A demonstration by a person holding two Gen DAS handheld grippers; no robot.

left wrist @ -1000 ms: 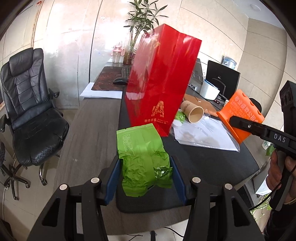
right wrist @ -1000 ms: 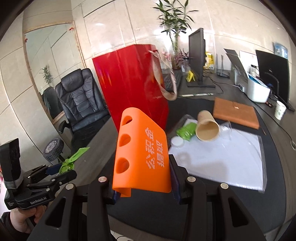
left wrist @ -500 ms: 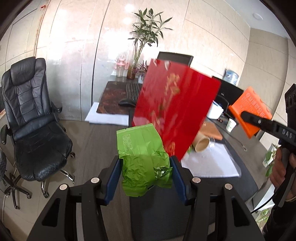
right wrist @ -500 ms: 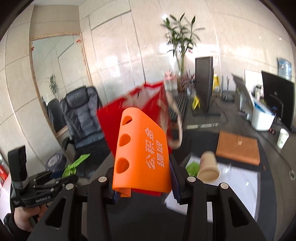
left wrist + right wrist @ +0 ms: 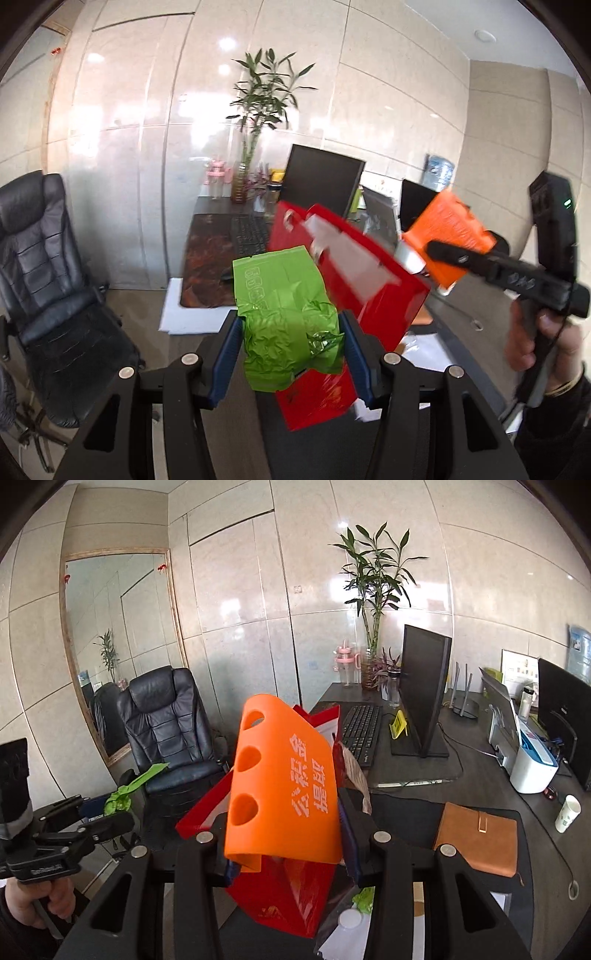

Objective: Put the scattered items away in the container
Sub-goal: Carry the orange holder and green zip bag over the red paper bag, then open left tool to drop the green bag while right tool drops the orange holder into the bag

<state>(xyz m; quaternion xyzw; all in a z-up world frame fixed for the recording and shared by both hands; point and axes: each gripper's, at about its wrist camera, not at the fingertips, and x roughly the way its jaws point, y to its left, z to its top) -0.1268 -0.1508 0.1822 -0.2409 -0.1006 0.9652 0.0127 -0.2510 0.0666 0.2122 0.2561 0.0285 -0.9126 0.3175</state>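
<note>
**Both items lifted: line them up over the red bag's mouth**

Your left gripper (image 5: 291, 350) is clamped on the crumpled green packet (image 5: 286, 317), the blue pads pressing its lower half while the flat top sticks out forward. Your right gripper (image 5: 284, 830) is closed tight on the curved orange holder (image 5: 282, 782), the one with three round holes down its left side and white lettering on its face.

The red bag (image 5: 351, 280) is the container. In the left wrist view it sits at about two o'clock from the green packet, tilted, its open mouth with the pale lining facing up and toward you. In the right wrist view the red bag (image 5: 291, 890) lies directly behind and under the orange holder, at six o'clock from it. A paper cup (image 5: 567, 812) and a tan notebook (image 5: 476, 843) stay on the desk (image 5: 480, 786) at roughly three o'clock.

To do this step well, I would judge:

- Take one item at a time; the mouth looks narrow for both grippers together.
- The bag leans, so approach along its tilt, not straight down, or you may tip it over.
- Lead with the packet's flat end; the crumpled part could catch on the rim.
- Release only once the item is well inside the mouth. The holder is stiff and may bridge the opening if it goes in crosswise, so turn its long edge in line with the slot.
</note>
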